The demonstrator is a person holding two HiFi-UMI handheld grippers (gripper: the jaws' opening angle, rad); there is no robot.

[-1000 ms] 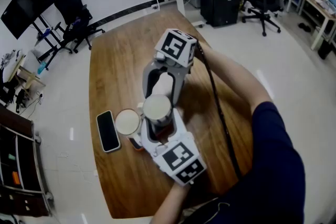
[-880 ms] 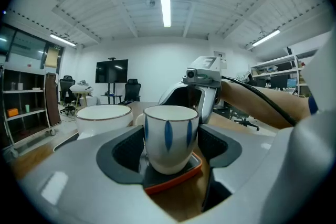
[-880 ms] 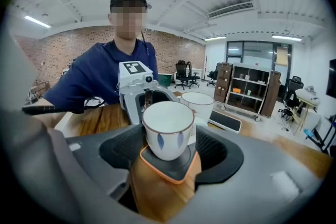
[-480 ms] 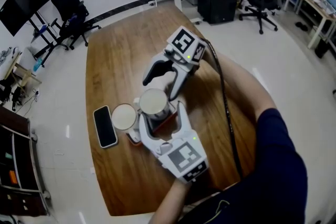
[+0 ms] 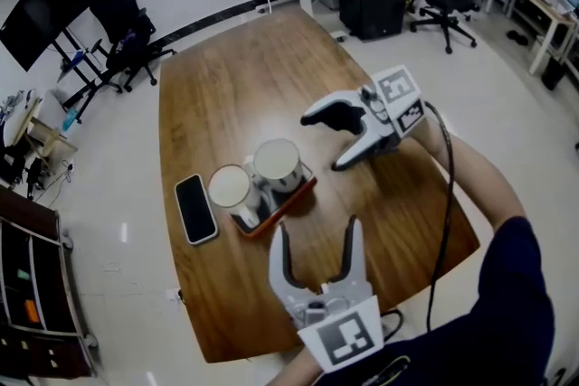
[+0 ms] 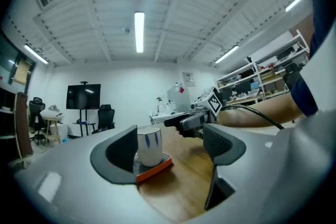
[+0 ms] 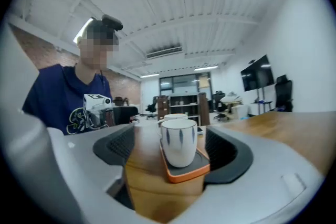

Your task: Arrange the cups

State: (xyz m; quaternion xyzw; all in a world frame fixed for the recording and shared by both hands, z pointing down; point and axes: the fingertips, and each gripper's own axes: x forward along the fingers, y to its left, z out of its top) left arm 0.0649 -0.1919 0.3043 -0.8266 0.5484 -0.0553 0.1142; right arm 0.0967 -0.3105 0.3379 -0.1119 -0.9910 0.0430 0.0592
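Two white cups stand side by side on an orange tray [image 5: 301,191] in the middle of the wooden table: the left cup [image 5: 230,187] and the right cup [image 5: 277,163]. My left gripper [image 5: 317,235] hovers near the table's front edge, open, pointing at the tray with nothing between its fingers. My right gripper [image 5: 323,142] is to the right of the tray, its jaws opening, empty. The left gripper view shows one blue-marked cup [image 6: 149,147] on the tray [image 6: 157,168] ahead of the left gripper [image 6: 170,152]. In the right gripper view both cups [image 7: 179,143] stand ahead of the right gripper [image 7: 173,150].
A black phone [image 5: 195,208] lies flat just left of the tray. The table [image 5: 226,95] stretches bare behind the cups. Office chairs [image 5: 122,14], a monitor stand and desks stand on the floor around. A cable trails from my right gripper along the arm.
Both grippers let go of the cups and opened. The left one drew back toward the table's front edge, the right one swung off to the right. The cups stay on the tray.
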